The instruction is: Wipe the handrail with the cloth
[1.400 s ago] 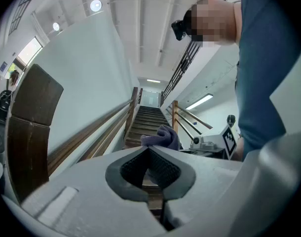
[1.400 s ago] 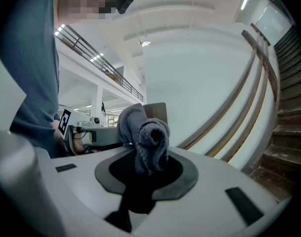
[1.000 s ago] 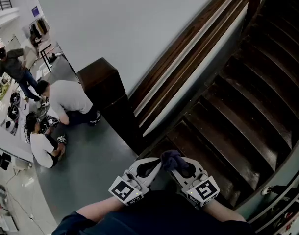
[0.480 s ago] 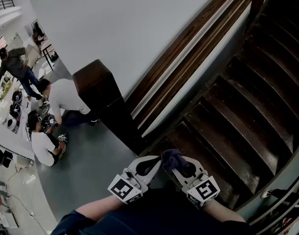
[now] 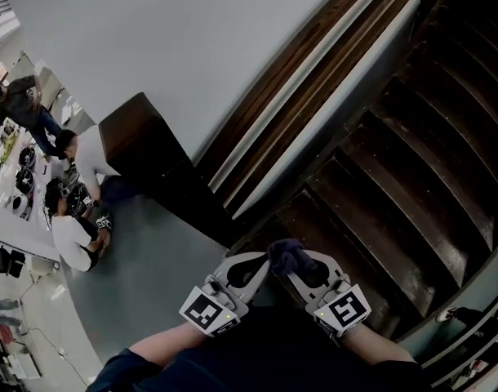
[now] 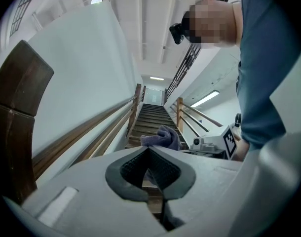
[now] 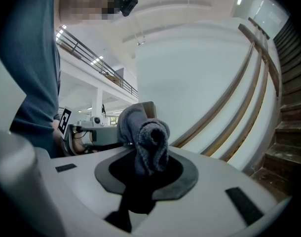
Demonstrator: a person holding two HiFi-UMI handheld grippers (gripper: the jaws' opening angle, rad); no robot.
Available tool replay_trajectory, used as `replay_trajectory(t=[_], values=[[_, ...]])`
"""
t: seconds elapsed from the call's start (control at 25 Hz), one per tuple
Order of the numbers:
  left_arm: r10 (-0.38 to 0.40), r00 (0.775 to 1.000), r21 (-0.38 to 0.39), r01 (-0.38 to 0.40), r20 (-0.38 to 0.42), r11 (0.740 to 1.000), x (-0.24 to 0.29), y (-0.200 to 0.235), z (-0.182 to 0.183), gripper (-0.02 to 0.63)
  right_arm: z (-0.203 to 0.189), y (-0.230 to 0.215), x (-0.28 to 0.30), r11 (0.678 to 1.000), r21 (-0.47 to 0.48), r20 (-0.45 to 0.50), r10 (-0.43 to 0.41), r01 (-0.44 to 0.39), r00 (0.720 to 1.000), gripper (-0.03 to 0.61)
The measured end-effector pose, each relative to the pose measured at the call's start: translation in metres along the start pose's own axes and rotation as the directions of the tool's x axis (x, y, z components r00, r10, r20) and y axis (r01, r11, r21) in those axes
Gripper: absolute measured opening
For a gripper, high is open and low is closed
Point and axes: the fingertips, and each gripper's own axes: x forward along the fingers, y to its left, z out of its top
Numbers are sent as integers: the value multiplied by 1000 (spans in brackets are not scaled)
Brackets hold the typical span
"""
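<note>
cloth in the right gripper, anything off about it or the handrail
Nothing damaged or spilled. The cloth is just a bunched wad in the right gripper, held away from the handrail, not touching it.

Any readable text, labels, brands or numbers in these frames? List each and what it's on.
No readable text in any view.
left gripper and right gripper: the cubes show black-and-white square marker patterns only, no letters or digits.
Items on the floor around the people at the head view's far left: too small to read.
</note>
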Motion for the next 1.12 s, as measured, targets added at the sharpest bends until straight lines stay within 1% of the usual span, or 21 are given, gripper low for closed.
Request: replay_trajectory(t=[0.16,0.32,0.48,0.6,0.76,0.96,1.04,1.12], values=[[-16,1000,-28,16,1,999,4,22,-7,3,-6,-12,18,999,16,-19,-35,36,999,95],[-43,999,-73,44,11,996,2,52,-9,3,-7,-12,45,998,18,-45,-66,66,997,95],[-93,995,-55,94,32,994,-9,88,4,3,-3,-7,80,994,22,-52,-105,106,993,95],[-111,993,-68,114,39,991,-18,118,13,3,-3,-4,110,990,27,-61,-140,142,988,95],[-134,990,-79,137,37,988,-27,148,13,3,0,-5,140,982,33,-52,-186,187,981,95],[-153,984,-91,161,90,983,-14,165,21,3,3,-20,154,973,41,-24,-226,227,974,95],[-158,985,-85,164,74,983,-2,165,18,3,4,-32,154,972,49,-12,-229,229,973,95],[-153,987,-87,156,42,984,14,168,10,3,0,-49,154,972,62,-7,-225,225,974,95]])
